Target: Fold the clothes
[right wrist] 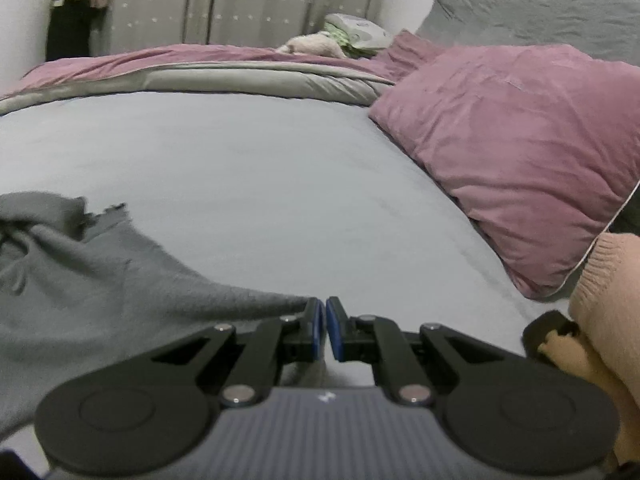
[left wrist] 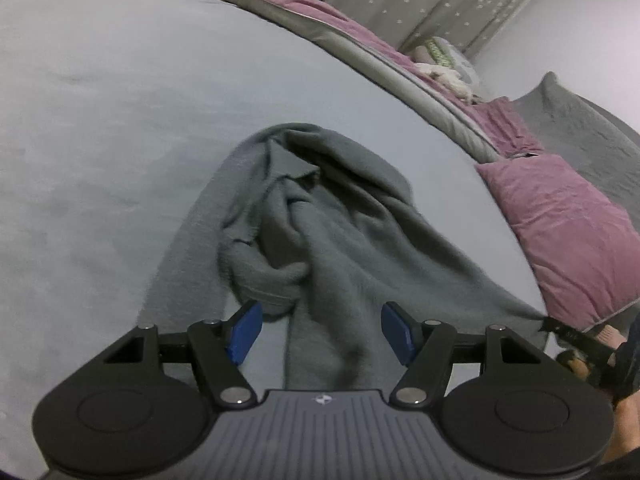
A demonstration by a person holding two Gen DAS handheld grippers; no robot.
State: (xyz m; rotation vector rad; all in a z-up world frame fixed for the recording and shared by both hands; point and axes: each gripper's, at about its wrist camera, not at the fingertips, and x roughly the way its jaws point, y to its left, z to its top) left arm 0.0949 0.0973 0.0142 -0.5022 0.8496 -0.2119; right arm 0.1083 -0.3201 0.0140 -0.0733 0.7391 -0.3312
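Observation:
A grey knitted garment (left wrist: 320,232) lies crumpled on the pale bed sheet (left wrist: 100,140), bunched into folds at its middle. My left gripper (left wrist: 322,334) hovers open just above its near part, blue pads (left wrist: 244,332) spread wide on either side of the cloth. In the right wrist view the same garment (right wrist: 100,280) stretches in from the left, drawn out to a point. My right gripper (right wrist: 322,328) is shut on that corner, which is pulled taut. The right gripper also shows at the far right of the left wrist view (left wrist: 560,330), pinching the garment's edge.
A mauve pillow (right wrist: 520,152) lies close to the right, with a grey pillow (right wrist: 552,16) behind it. A mauve and grey duvet (right wrist: 200,68) is rolled along the far side of the bed sheet (right wrist: 260,184). A peach sleeve (right wrist: 612,280) holds the right gripper.

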